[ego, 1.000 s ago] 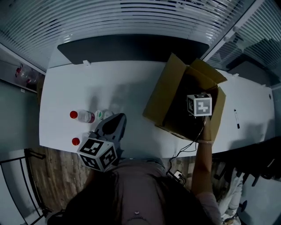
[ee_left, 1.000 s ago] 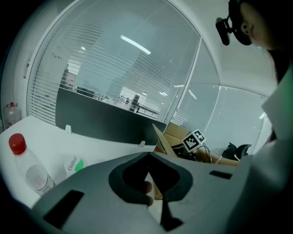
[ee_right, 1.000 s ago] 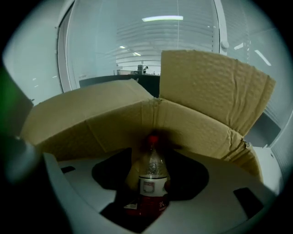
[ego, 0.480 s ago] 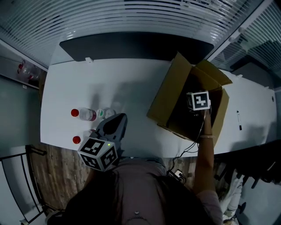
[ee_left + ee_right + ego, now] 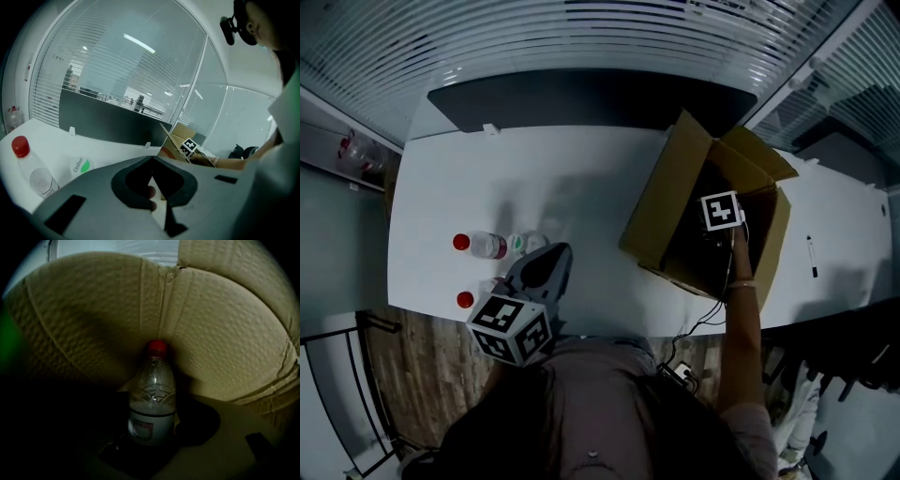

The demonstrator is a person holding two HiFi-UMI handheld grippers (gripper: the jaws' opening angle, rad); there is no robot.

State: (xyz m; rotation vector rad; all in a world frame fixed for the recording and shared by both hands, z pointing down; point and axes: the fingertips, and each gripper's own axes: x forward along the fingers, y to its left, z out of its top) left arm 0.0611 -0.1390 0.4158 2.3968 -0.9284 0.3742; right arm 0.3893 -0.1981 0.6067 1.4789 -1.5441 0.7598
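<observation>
My right gripper (image 5: 152, 422) is shut on a clear water bottle (image 5: 152, 401) with a red cap and a white label, held upright deep inside the open cardboard box (image 5: 670, 202). In the head view only its marker cube (image 5: 721, 210) shows, down in the box's dark inside. My left gripper (image 5: 551, 261) hovers over the near edge of the white table (image 5: 572, 178), close to three bottles; its jaws meet at the tips with nothing gripped (image 5: 152, 159). A red-capped bottle (image 5: 27, 165) and a green-labelled bottle (image 5: 80, 166) lie to its left.
A second red-capped bottle (image 5: 467, 300) lies by the table's near left edge. A dark panel (image 5: 591, 98) runs along the far edge, with window blinds behind. A pen (image 5: 811, 255) lies right of the box. A cable (image 5: 698, 319) hangs off the near edge.
My right gripper has gone down and further into the box with the bottle; cardboard walls now fill its view. The left gripper has hardly moved.
</observation>
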